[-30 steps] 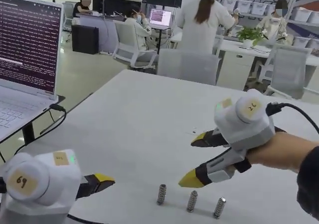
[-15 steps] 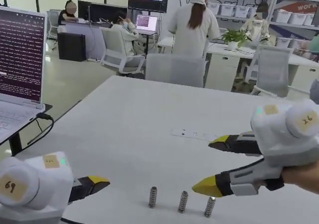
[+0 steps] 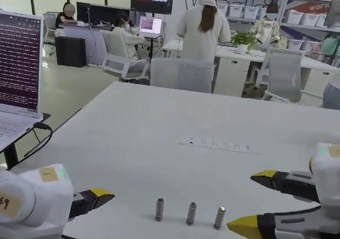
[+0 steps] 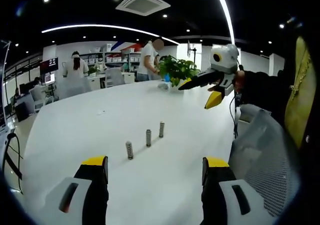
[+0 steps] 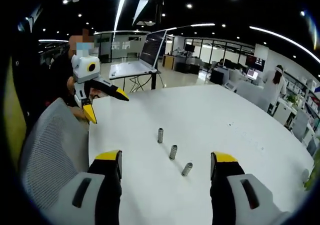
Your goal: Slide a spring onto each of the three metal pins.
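Where the white table [image 3: 159, 127] spreads across the head view, an open laptop [image 3: 18, 63] is seen at its left edge on a separate stand. The left gripper [image 4: 155, 162] is held low at the near left corner; its yellow-tipped fingers [image 4: 95, 161] are spread wide apart, with nothing between them. The right gripper [image 3: 249, 201] is held at the near right, above the tabletop, with its fingers likewise parted and empty. A thin pale strip [image 3: 218, 143] is laid flat further out on the table. The row of pins [image 3: 192, 213] is stood upright on the near part of the table, between the two grippers, and a coiled spring [image 3: 159, 210] appears to be wrapped around each pin. The rightmost pin [image 3: 220, 218] is seen just beside the lower fingertip of the right gripper, apart from it. In both gripper views the row is placed ahead of the open jaws, untouched.
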